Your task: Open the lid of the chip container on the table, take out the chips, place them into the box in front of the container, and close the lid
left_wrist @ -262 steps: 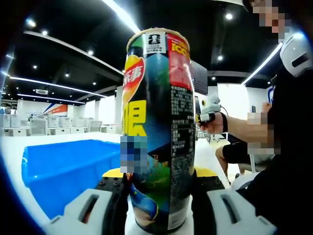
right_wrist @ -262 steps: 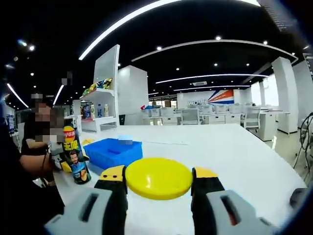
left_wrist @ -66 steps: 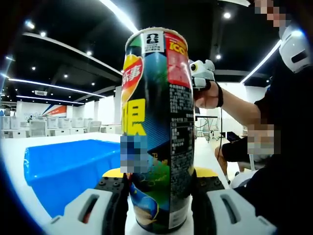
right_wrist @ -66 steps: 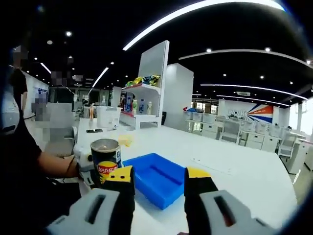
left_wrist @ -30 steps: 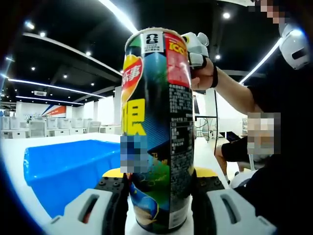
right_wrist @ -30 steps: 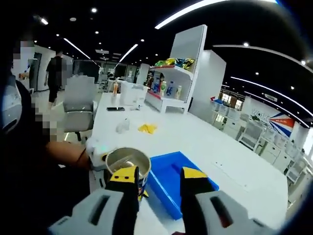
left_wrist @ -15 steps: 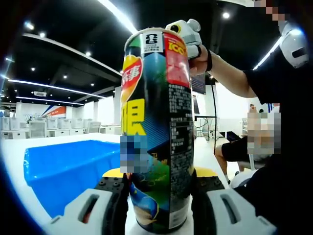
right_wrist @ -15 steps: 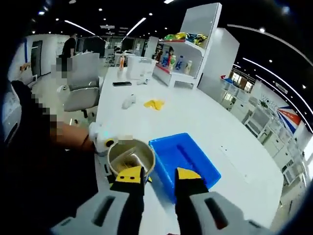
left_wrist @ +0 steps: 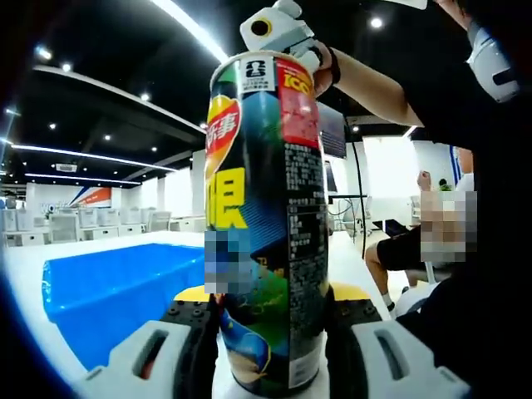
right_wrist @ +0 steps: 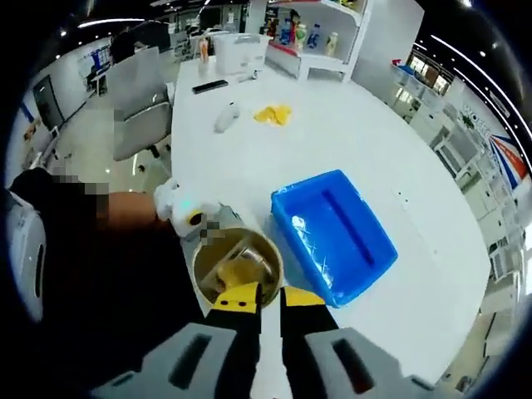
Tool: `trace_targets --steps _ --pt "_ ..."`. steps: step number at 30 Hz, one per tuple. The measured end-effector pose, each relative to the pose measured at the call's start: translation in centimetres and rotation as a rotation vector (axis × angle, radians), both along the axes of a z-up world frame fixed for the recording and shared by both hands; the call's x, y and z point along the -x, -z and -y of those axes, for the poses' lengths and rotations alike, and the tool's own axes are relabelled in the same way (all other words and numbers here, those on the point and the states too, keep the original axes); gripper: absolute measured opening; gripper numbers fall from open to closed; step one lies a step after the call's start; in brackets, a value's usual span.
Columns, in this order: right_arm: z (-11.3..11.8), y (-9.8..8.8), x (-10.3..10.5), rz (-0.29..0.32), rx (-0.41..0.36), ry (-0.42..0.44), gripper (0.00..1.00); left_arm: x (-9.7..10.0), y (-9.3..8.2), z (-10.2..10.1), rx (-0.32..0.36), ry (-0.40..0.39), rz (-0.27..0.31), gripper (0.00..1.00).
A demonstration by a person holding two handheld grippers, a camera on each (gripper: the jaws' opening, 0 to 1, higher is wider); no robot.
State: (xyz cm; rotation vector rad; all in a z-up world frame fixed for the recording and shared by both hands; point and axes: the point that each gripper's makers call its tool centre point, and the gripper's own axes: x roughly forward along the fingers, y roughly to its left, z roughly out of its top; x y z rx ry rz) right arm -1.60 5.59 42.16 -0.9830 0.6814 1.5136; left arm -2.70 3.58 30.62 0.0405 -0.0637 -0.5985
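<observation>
Gripping the chip container, lid off.

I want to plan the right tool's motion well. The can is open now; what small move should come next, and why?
Probably lower the right tool straight into the chip can and close on the chips. It hangs just above the open mouth with its jaws nearly together, the left tool clamps the can upright, and the blue box beside it lies open.
</observation>
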Motion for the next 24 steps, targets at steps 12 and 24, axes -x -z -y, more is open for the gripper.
trace_targets --steps 12,24 --pt "0.21 0.46 -0.39 -0.097 0.146 0.09 0.02 0.19 0.03 -0.06 -0.012 0.002 0.01 0.51" --pt "0.82 0.43 -0.35 -0.067 0.119 0.08 0.0 0.18 -0.03 0.04 -0.017 0.003 0.009 0.51"
